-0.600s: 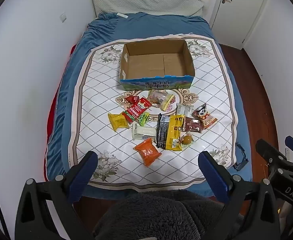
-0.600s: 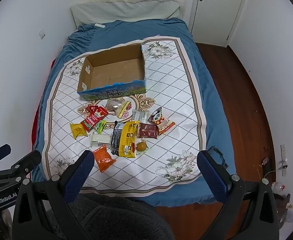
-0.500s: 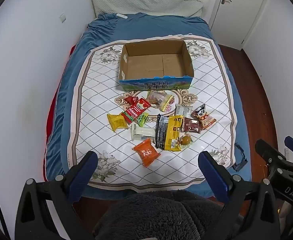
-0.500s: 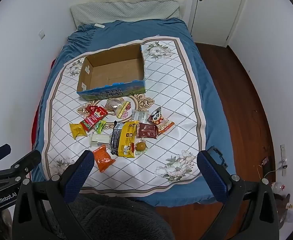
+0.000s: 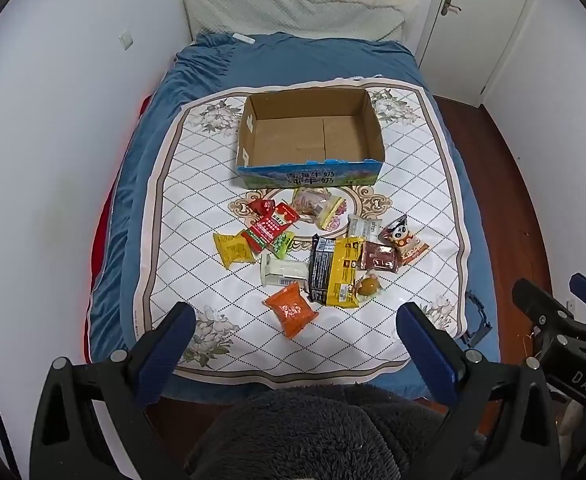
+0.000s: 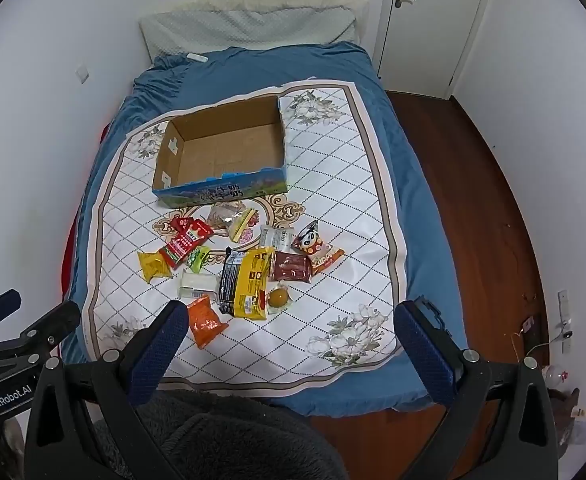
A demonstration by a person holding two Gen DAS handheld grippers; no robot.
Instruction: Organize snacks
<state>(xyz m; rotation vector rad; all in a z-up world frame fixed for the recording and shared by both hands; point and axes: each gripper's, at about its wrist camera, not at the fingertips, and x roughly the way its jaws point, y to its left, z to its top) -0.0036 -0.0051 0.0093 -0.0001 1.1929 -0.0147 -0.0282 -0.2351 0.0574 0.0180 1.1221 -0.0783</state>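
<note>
- Cardboard box [image 5: 311, 136] sits beyond scattered snack packets [image 5: 317, 252] in both views.
- Left gripper [image 5: 293, 332] and right gripper [image 6: 289, 330] hang wide apart, holding nothing.
- Only the right wrist view shows floor clutter [image 6: 565, 376].

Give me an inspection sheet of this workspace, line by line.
Surface: quilted mat spread over a blue bed.
Job's things: cardboard box open and empty; snack packets scattered on the mat in front of it, none inside.
Clutter: nothing seen.
Grippers: left gripper and right gripper both open, holding nothing, above the bed's near edge.
Cables: nothing seen.
Surroundings: white walls, closed door, wood floor.
</note>
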